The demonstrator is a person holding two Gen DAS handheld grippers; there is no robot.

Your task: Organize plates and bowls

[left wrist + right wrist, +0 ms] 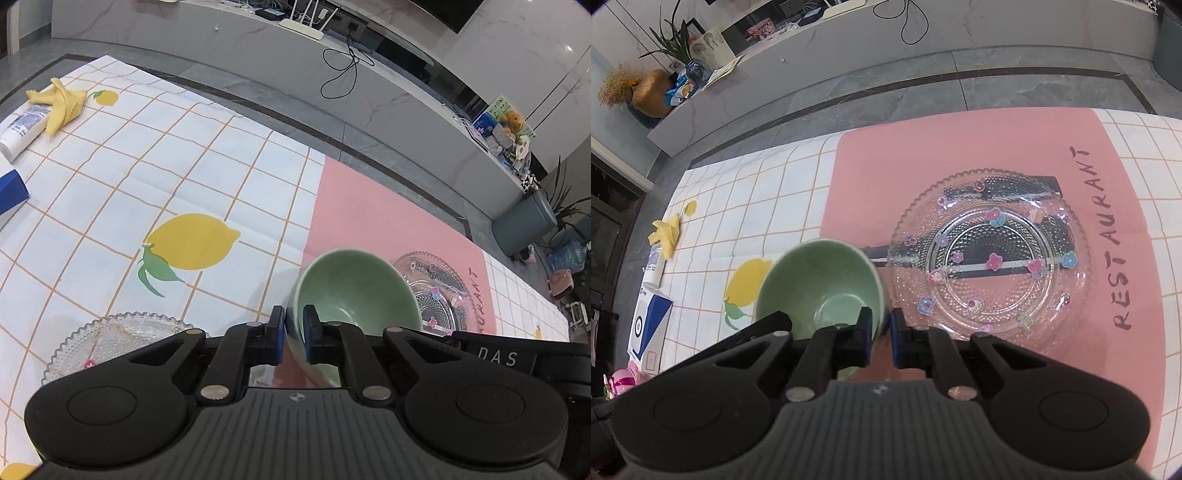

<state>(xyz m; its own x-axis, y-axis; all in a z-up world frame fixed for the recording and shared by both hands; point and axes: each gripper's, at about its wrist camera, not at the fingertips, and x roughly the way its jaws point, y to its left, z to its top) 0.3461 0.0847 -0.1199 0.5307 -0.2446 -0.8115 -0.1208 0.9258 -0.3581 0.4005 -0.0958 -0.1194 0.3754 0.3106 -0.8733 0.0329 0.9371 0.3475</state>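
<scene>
Jaws of both the left gripper [294,334] and right gripper [880,336] pinch opposite rims of 1 green bowl [820,286] beside the sticker-dotted glass plate [991,258].

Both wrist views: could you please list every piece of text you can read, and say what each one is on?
"RESTAURANT": handwritten on the pink mat, beside the glass plate.
"DAS": on a black part at the left view's right edge.
White bottle: blue print, too blurred to read.
Blue and white box: round logo, small print unreadable.

glossy green bowl [820,284], beaded glass plate [993,258]
</scene>
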